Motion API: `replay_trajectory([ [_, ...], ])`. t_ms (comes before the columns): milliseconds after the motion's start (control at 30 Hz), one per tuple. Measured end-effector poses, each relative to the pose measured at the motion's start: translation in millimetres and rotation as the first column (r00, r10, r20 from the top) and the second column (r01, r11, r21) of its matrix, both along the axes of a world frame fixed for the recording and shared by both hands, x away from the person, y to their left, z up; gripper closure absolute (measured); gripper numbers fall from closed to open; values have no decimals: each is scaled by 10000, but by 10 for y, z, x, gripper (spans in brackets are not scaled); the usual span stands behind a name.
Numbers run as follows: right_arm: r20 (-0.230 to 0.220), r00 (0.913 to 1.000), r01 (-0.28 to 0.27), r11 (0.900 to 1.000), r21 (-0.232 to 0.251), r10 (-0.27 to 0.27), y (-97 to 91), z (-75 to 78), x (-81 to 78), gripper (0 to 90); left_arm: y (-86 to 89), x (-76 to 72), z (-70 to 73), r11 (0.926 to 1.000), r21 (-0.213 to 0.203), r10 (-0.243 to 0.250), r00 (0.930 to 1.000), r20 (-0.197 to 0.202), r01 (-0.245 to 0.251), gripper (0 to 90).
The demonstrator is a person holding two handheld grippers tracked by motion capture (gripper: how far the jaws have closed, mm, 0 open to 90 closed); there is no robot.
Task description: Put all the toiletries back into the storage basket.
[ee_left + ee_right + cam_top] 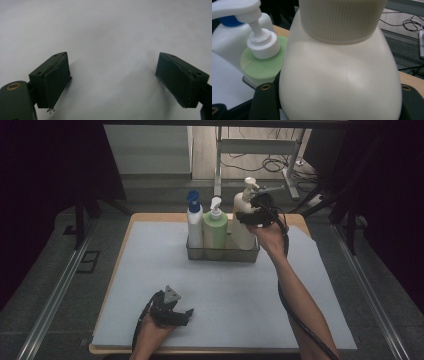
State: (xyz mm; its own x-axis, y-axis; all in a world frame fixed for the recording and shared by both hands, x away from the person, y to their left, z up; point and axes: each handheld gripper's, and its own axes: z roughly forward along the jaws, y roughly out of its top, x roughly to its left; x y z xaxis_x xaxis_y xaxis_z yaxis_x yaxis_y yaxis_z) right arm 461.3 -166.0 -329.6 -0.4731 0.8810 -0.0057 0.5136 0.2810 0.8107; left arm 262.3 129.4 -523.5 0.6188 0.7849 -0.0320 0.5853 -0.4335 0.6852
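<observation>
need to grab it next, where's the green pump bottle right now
In the high view the green pump bottle stands in the middle of the wire basket at the table's far edge, between the blue-capped white bottle and the cream bottle at the right gripper.

The left hand-held gripper (172, 310) sits at the lower left of the high view, held low in the person's left hand (150, 332), its jaws spread wide with nothing between them. The right forearm (300, 300) rises from the lower right toward the upper centre, where the right hand (267, 237) holds the right hand-held gripper (255, 212), its jaws partly spread.
</observation>
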Motion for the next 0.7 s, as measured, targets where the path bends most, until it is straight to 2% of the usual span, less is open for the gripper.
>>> replay_trajectory([
  [367,89,9996,265,9996,-40,-265,41,-173,140,368,1,0,0,10000,15,2,10000,2,-2,121],
  [700,-104,9996,261,9996,-87,-262,45,-368,142,368,1,-1,1,10000,20,-1,10000,-21,1,121],
])
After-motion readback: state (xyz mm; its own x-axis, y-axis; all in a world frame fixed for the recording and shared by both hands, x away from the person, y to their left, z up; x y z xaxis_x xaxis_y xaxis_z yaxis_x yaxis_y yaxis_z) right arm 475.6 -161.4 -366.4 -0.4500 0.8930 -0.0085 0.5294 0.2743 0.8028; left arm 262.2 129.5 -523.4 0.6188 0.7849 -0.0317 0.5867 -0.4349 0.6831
